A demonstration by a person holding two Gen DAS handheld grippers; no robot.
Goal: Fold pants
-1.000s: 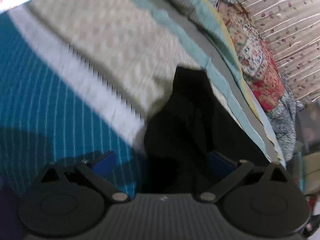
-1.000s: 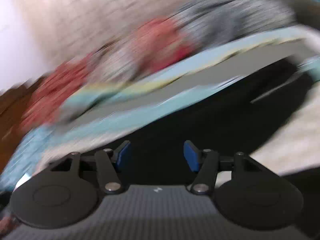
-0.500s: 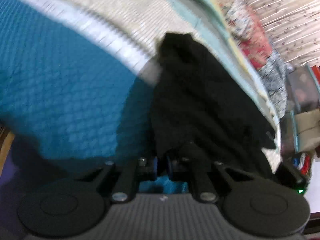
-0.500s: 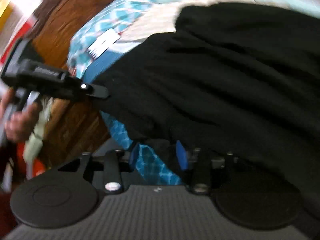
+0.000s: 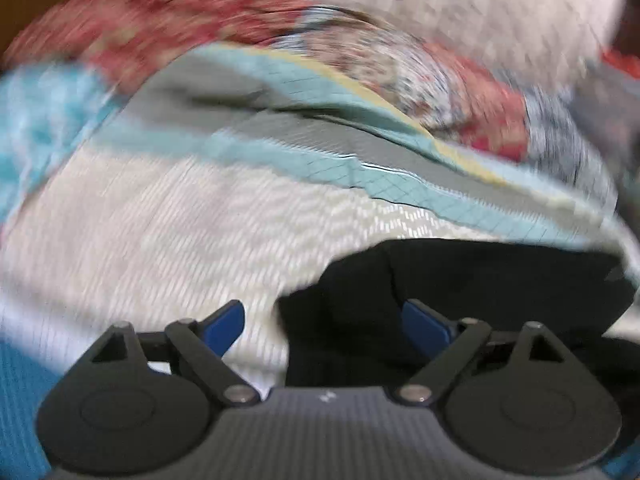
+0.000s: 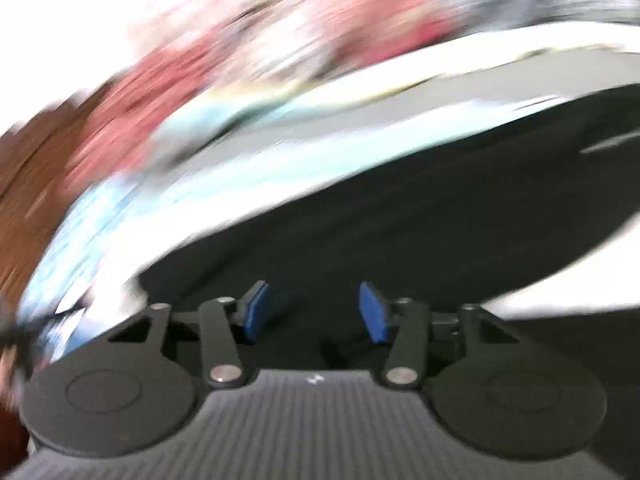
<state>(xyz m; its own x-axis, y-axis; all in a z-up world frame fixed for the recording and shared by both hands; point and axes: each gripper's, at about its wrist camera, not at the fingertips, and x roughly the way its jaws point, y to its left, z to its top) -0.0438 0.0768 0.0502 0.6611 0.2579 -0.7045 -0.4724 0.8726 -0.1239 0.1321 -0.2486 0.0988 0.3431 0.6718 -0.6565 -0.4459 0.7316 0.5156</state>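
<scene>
Left wrist view, blurred by motion: at the left edge lies a teal bedspread (image 5: 20,400), then a pale woven blanket (image 5: 160,232) across the middle, with red patterned bedding (image 5: 160,28) along the top. At lower centre the left gripper (image 5: 324,326) has its jaws opening, blue pads wide apart and pressing on nothing; the edge of the black pants (image 5: 480,280) lies between them and spreads to the lower right of the frame. Right wrist view, more heavily smeared: brown wood (image 6: 24,200) at left, pale blue bedding above, and the pants fill the centre and right as a dark, matte, limp mass. The right gripper (image 6: 314,312) at lower centre also has jaws opening, over the cloth without pinching it. To fold well, each gripper should probably take an outer edge, lift evenly, and lay one half squarely over the other, smoothing wrinkles.
</scene>
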